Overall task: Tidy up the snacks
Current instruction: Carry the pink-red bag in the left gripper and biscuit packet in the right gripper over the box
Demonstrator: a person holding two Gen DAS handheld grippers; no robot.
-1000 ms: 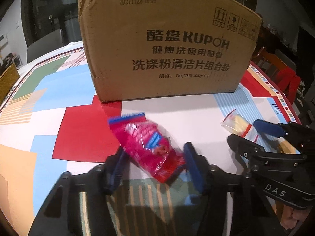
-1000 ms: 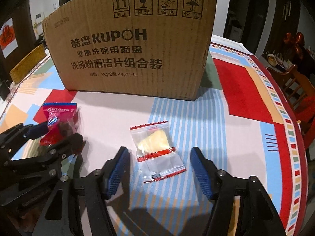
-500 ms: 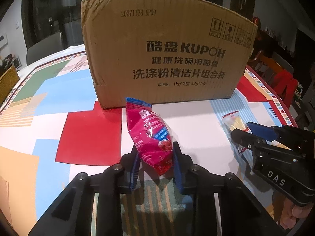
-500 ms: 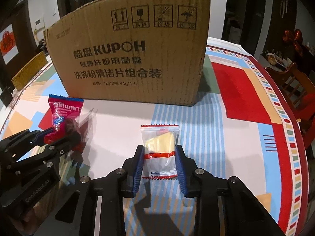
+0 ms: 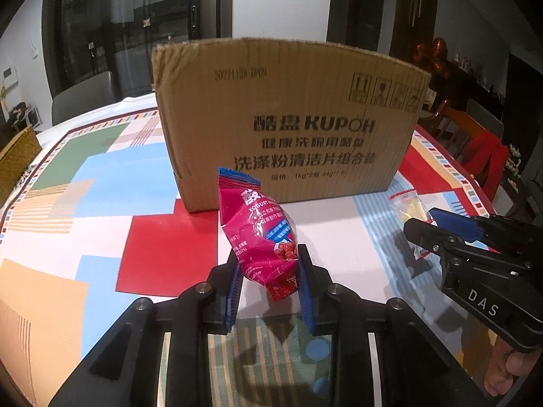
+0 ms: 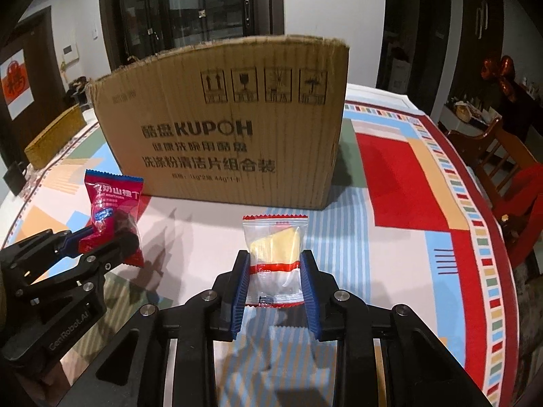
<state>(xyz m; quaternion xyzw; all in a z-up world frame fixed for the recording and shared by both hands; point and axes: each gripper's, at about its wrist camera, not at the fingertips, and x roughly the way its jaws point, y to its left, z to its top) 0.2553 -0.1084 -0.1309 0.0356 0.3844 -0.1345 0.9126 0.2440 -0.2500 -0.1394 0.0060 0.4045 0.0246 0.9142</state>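
The left gripper [image 5: 268, 285] has its jaws closed on the lower part of a magenta snack packet [image 5: 261, 234], which stands tilted, its blue crimped top edge leaning to the left and up toward the cardboard box [image 5: 288, 122]. In the right wrist view the same packet [image 6: 112, 210] shows at the left, clamped in the left gripper [image 6: 101, 244] and raised above the bench [image 6: 400, 261]. The right gripper [image 6: 275, 281] has its jaws closed on a clear snack packet [image 6: 275, 257] with red crimped edges, a red band across its middle and a pale yellow wedge inside; the packet stands upright between the blue ribbed pads [image 6: 310, 288]. From the left wrist view the right gripper [image 5: 427, 227] appears at the right edge with that clear packet [image 5: 409, 205] poking out ahead of it. The box, printed KUPOH with Chinese text and handling symbols, stands on the bench beyond both packets. The bench is covered by a patterned cloth [image 5: 163, 254] of red, blue, green, orange and striped blocks. A red wooden chair [image 6: 509, 176] stands beside the bench at the right.
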